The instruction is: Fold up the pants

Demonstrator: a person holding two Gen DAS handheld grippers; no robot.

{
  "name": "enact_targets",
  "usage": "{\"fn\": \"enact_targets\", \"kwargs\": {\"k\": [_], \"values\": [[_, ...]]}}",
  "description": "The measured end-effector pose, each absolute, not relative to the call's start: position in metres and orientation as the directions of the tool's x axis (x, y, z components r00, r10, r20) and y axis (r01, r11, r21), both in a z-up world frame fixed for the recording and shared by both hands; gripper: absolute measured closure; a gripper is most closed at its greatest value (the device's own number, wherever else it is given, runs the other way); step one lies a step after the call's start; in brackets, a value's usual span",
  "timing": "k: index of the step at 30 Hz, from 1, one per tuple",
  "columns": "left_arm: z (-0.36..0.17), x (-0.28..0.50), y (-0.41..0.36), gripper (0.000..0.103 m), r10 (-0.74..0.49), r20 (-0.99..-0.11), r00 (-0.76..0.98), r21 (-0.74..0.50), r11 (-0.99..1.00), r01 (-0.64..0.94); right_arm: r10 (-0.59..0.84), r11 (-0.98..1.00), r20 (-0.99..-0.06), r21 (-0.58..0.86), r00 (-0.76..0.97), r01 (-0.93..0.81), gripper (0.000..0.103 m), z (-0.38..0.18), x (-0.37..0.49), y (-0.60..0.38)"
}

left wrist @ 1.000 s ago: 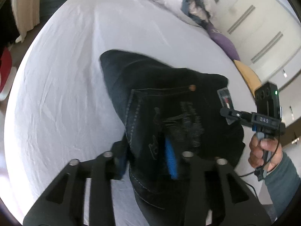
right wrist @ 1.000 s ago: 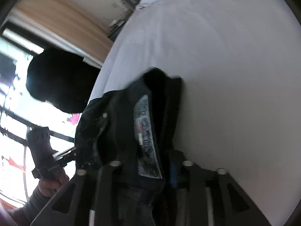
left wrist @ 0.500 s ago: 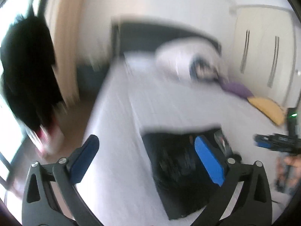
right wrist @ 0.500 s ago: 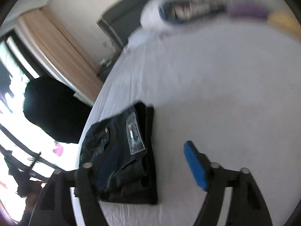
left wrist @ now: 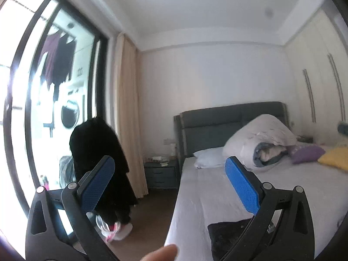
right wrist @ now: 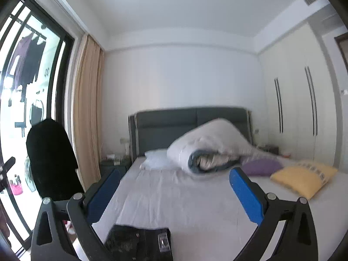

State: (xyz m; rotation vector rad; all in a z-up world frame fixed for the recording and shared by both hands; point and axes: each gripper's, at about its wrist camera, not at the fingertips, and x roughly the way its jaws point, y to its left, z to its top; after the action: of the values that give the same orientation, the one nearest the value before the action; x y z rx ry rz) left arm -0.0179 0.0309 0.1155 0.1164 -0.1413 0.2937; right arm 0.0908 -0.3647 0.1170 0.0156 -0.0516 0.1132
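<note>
The pants [right wrist: 139, 242] lie on the bed [right wrist: 195, 200], at its near end, far from the grey headboard [right wrist: 191, 121] and close to the bed's window-side edge. They form a compact, dark, nearly black bundle, roughly rectangular, flat on the white sheet, with a pale label patch facing up on the side away from the window. In the left wrist view only a dark corner of the pants [left wrist: 228, 237] shows, partly hidden behind a finger of the left hand-held gripper [left wrist: 169, 187].

Both tools hang above the bed and apart from the cloth. The left hand-held gripper has its blue pads [left wrist: 241, 184] spread wide with nothing between them. The right hand-held gripper [right wrist: 174, 195] is likewise spread wide, its blue pads [right wrist: 245, 193] holding nothing.

Nearer the headboard rest a rolled white duvet [right wrist: 208, 148], a white pillow [right wrist: 155, 158], a purple cushion [right wrist: 261, 166] and a yellow cushion [right wrist: 304, 177]
</note>
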Motion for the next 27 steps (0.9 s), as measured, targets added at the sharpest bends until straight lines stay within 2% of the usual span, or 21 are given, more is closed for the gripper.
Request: {"fn": "enact_targets", "kwargs": {"k": [2,4,7,10,13,15,18,20,23,27], "values": [[0.121,-0.044,0.025,0.000,0.267,0.203,0.942,0.140,0.944,-0.298,0.113,0.993,0.095,0.025,0.989,-0.116,0.000,0.130,0.064,-0.366],[0.123,-0.055,0.020,0.000,0.285,0.199,0.938,0.159,0.935,-0.318,0.135,0.990,0.115,0.026,0.984,-0.139,0.000,0.139,0.048,-0.364],[0.125,-0.061,0.024,0.000,0.306,0.083,0.948,0.141,0.938,-0.315,0.105,0.994,0.100,0.004,0.989,-0.106,0.000,0.141,0.042,-0.357],[0.111,-0.053,0.030,0.000,0.321,-0.096,0.942,0.065,0.947,-0.316,0.086,0.996,0.024,0.012,0.996,-0.087,0.000,0.135,0.045,-0.353],[0.085,-0.029,0.031,0.000,0.284,-0.302,0.910,0.049,0.958,-0.283,0.056,0.998,-0.112,0.031,0.992,-0.053,0.000,0.117,0.053,-0.351],[0.066,-0.020,0.030,0.000,0.248,-0.382,0.890,0.064,0.968,-0.242,0.034,0.999,-0.206,0.042,0.978,-0.026,0.000,0.100,0.060,-0.352],[0.041,-0.012,0.023,0.000,0.225,-0.472,0.852,0.067,0.973,-0.220,-0.032,0.997,-0.384,0.051,0.923,0.056,0.000,0.071,0.079,-0.356],[0.025,-0.009,0.023,0.000,0.213,-0.512,0.832,0.050,0.975,-0.219,-0.028,0.993,-0.486,0.085,0.873,0.079,0.000,0.052,0.086,-0.361],[-0.001,0.010,0.016,0.000,0.176,-0.576,0.798,0.032,0.981,-0.194,-0.027,0.991,-0.537,0.094,0.843,0.091,0.000,0.027,0.094,-0.360],[-0.035,0.042,0.006,0.000,0.158,-0.612,0.774,0.022,0.983,-0.183,-0.030,0.997,-0.541,0.042,0.840,0.062,0.000,0.010,0.091,-0.346]]}}
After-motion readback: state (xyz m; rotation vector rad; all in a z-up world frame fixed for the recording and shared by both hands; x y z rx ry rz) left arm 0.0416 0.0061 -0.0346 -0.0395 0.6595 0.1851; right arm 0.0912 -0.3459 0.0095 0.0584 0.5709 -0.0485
